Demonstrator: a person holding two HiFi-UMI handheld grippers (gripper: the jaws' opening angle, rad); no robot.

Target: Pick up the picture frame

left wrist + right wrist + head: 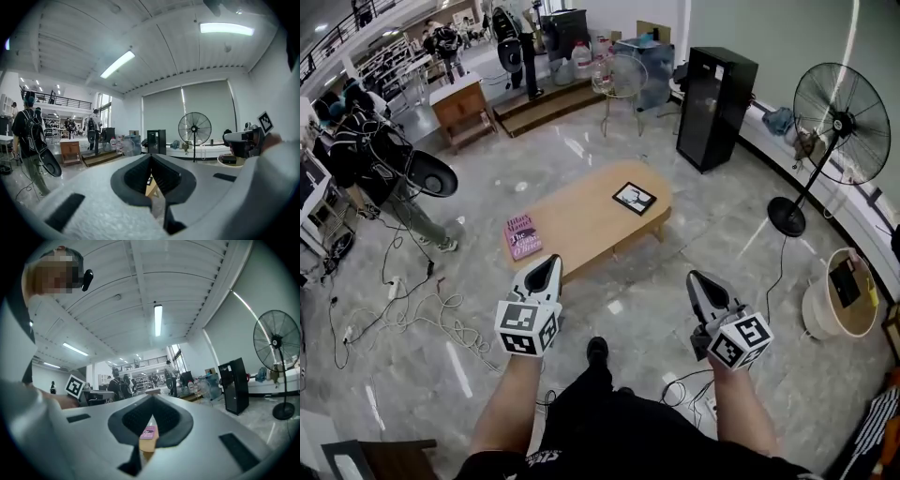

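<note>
Picture frame [634,198] lies flat at 1 o'clock on the table [581,220], well ahead of me. Left gripper [549,263] & right gripper [697,278] both pinched together, empty, held level bc I'm not in reach yet imo.

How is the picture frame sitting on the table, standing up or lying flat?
Lying flat, face up. The picture frame lies at the table's far end, its whole dark border visible from above.
</note>
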